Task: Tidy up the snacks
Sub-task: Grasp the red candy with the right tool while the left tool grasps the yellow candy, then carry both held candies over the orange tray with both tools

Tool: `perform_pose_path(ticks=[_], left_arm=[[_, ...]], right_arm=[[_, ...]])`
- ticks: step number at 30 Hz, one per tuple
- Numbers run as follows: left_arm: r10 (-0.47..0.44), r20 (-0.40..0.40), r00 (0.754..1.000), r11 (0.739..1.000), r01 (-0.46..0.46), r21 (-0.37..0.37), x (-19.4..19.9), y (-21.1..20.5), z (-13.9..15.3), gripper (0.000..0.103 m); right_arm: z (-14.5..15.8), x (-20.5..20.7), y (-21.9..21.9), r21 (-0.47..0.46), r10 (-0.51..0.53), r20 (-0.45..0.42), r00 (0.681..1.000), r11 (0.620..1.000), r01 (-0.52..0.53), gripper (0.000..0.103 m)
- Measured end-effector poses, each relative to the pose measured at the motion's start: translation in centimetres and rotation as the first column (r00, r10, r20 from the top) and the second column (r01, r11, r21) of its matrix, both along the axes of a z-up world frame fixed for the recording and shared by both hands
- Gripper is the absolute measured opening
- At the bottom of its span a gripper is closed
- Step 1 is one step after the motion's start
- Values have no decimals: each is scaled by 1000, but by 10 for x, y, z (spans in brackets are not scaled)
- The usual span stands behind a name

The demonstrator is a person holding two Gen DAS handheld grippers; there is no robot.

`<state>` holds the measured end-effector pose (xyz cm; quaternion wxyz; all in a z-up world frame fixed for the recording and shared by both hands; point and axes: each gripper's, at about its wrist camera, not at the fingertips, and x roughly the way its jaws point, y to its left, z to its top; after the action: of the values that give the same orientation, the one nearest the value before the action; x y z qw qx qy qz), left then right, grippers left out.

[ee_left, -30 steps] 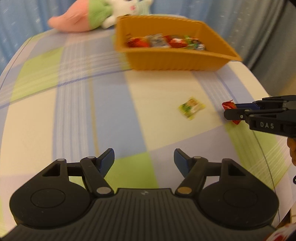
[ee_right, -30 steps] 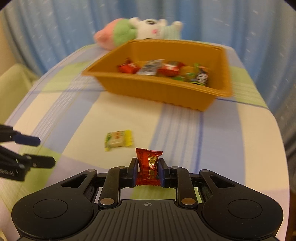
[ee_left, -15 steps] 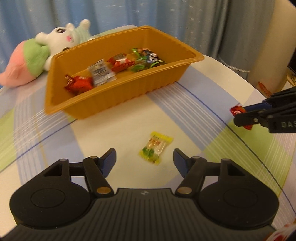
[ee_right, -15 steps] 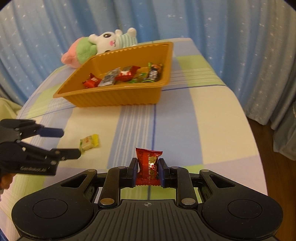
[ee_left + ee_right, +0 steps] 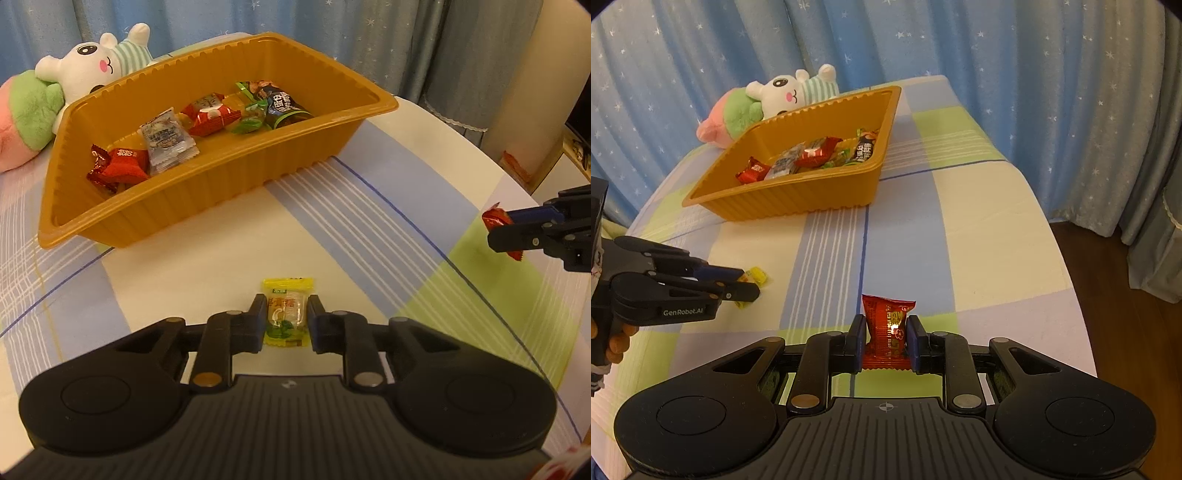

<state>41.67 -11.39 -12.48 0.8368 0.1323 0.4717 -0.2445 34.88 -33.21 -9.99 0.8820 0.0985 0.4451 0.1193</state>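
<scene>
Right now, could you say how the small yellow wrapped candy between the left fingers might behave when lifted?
The small yellow wrapped candy looks light. Its crimped film ends will probably flop; the lump inside should stay firm. Glossy wrap might slip in the left gripper.

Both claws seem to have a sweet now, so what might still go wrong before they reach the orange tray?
The left gripper pinches the yellow candy only by its slippery sides, so it may slip out on lifting. The right gripper holds the red candy away from the orange tray; a release short of the rim would drop it on the tablecloth.
</scene>
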Motion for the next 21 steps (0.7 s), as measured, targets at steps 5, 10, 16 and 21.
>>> perform_pose_path(ticks=[5,10,16,21], left_arm=[[31,-1,1000,1000,-31,-6,-3,2,3,20],[62,14,998,998,-62,-16,-7,10,12,19],[105,56,993,993,-101,-57,-17,25,38,19],[145,97,985,986,-136,-100,-18,35,62,19]], right_arm=[[4,4,2,4,21,15,1000,1000,-21,24],[7,10,4,5,46,28,999,999,-46,24],[16,19,9,5,80,59,995,997,-81,24],[29,31,14,7,111,102,989,994,-112,24]])
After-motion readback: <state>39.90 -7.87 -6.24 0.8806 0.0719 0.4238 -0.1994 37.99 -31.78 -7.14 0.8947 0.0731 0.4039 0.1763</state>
